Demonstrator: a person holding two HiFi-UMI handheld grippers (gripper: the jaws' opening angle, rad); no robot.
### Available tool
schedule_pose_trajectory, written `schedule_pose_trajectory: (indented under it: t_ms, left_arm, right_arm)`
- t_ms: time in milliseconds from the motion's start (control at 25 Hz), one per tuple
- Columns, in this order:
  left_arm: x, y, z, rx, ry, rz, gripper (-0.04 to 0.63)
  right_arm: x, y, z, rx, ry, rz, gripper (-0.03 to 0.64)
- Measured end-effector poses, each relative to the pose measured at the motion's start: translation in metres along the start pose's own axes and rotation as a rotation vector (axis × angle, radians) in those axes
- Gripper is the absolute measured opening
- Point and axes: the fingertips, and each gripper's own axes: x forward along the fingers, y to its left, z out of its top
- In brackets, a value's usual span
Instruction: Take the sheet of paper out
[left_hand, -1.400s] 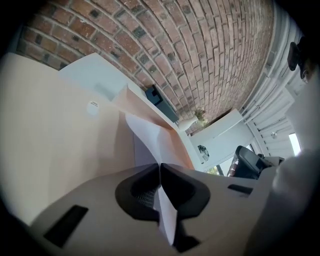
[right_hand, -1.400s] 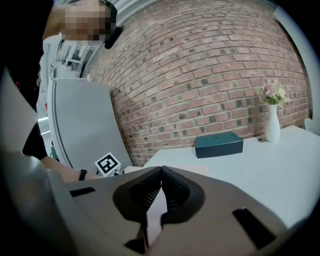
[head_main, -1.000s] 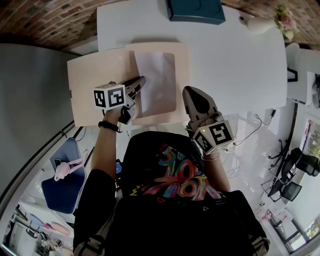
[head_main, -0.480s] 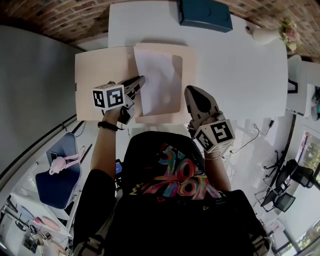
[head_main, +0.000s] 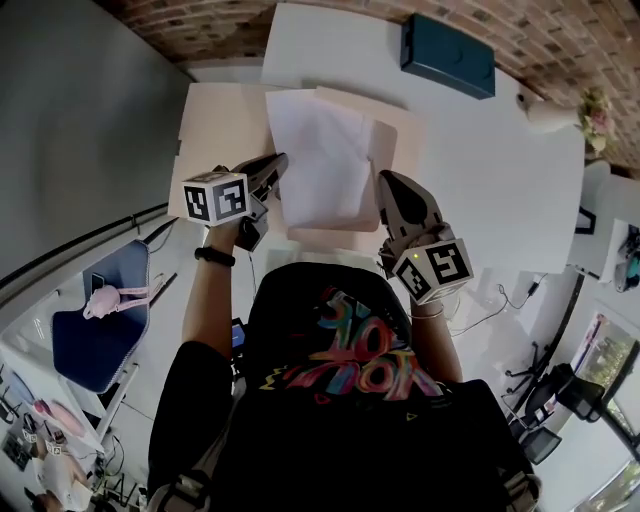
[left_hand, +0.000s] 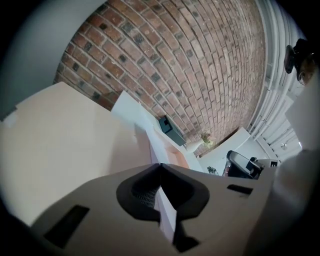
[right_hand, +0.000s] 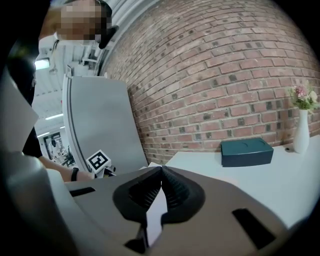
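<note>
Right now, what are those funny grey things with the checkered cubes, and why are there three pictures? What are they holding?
They are hand-held grabbers: a person holds one in each hand. The head view looks down from a camera on the person's head; each of the other two looks along one grabber's jaws. The left gripper and right gripper both pinch a white sheet of paper over an open beige folder on a white table. A teal box and a vase of flowers stand farther back.
</note>
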Motion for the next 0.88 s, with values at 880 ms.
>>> schedule_pose_trajectory:
  t_ms: [880]
  left_arm:
    - [-0.143, -0.029, 0.052, 0.108, -0.383, 0.161, 0.025]
  right_arm:
    - [0.02, 0.052, 0.037, -0.111, -0.052, 0.17, 0.018]
